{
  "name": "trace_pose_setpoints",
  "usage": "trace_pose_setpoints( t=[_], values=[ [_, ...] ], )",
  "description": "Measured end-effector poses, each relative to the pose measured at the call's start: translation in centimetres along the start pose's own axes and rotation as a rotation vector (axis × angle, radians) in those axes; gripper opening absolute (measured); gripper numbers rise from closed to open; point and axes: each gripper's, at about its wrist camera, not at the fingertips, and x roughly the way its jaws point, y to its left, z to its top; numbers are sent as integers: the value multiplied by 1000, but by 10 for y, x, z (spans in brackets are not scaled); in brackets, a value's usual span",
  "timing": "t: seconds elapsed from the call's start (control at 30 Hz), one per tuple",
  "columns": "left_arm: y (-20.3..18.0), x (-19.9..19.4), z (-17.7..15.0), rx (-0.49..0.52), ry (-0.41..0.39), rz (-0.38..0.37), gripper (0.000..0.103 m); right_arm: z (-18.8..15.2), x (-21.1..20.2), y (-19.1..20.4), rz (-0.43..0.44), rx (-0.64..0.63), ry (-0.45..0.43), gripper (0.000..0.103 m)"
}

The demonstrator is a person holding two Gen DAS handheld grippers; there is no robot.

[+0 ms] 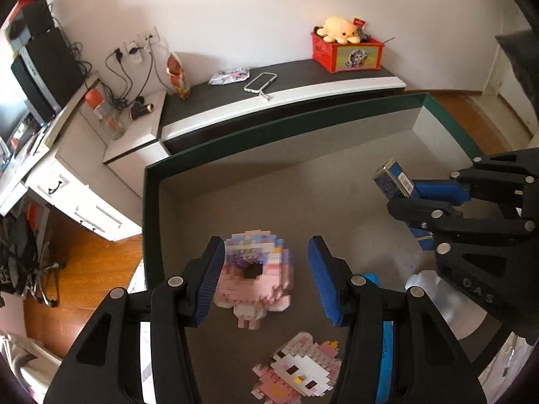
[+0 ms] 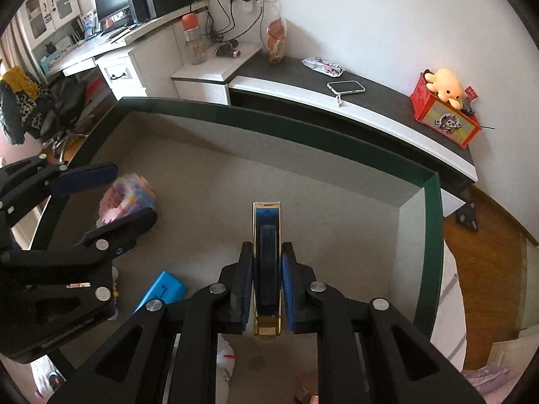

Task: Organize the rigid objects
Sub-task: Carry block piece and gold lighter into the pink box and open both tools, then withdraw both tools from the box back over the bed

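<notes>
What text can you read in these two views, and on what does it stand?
"DAS": raised letters on the black body of the right gripper, seen from the left wrist; possibly a partial word.
Print on the slim blue and gold box: blurred.
Label on the red picture crate: too small.
Mark on the flat light blue box: unreadable.

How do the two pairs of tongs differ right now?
The right tongs are clamped shut on a narrow blue-and-gold box; the left tongs stand wider, with a pastel block figure between their pads, not visibly squeezed. Both are black with blue pads and point down into the green-rimmed tray.
</notes>
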Motion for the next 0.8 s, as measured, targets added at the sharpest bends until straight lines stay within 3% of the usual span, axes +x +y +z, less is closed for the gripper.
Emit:
trace_pose_setpoints(
  t=[0.13,0.23,0.37,0.47,0.57,0.7,0.8],
  values=[
    [3,-16,-5,-14,-39,-2,76,-3,-18,-1,13,17,-44,22],
    [7,-33,-11,-25,-77,7,81,-4,-35,3,-1,22,-86,42],
    [11,-69,-27,-58,-136,4,99,-14,-66,10,-13,21,-152,65],
    [12,-97,-43,-73,-179,22,100,-28,-91,18,-38,14,-205,78],
    [14,-126,-64,-99,-234,26,103,-47,-113,27,-49,12,-243,80],
    [15,-159,-95,-125,-273,-29,103,-78,-143,39,-53,12,-304,81],
    [9,-182,-121,-126,-308,3,103,-105,-163,46,-61,26,-349,83]
  ],
)
